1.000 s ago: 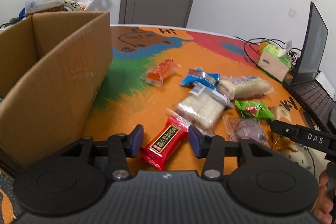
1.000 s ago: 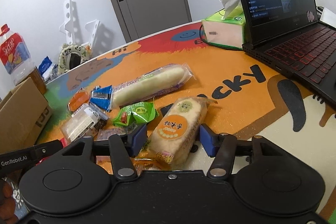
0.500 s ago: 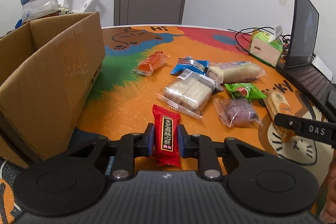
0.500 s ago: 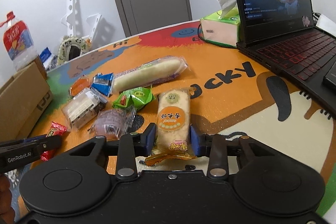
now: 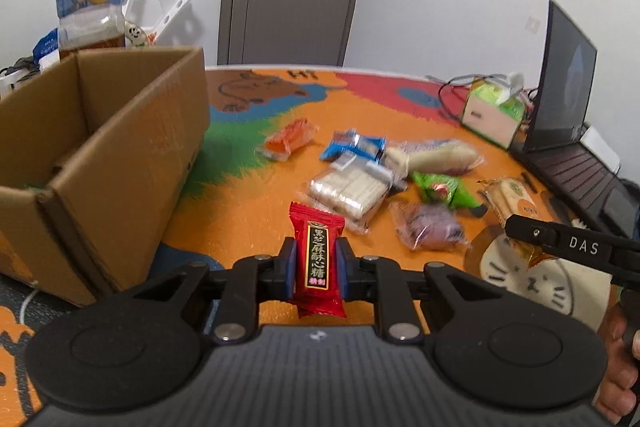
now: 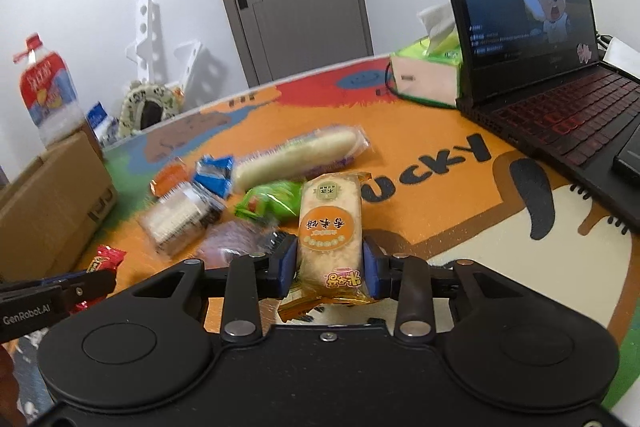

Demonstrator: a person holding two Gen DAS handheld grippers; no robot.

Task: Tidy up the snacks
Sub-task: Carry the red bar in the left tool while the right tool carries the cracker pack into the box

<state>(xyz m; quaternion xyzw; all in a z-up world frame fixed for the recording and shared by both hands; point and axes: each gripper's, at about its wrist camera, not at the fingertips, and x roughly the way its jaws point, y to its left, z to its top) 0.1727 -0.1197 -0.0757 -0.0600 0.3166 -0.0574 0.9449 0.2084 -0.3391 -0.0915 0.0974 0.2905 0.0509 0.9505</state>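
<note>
A: Where did the snacks sit against each gripper?

B: The left gripper (image 5: 316, 263) was clamped on the red candy packet (image 5: 318, 259), upright between its blue pads. The right gripper (image 6: 330, 263), jaws just closing, pinched the rice cracker packet (image 6: 330, 227).

A: Any writing?

B: "DAS" and "GenRobot.AI" on the gripper arms, "UCKY" on the mat (image 6: 440, 131); the packets' Chinese print I couldn't read.

A: And the cardboard box (image 5: 120, 163)?

B: Open, left of the pile; contents hidden.
</note>
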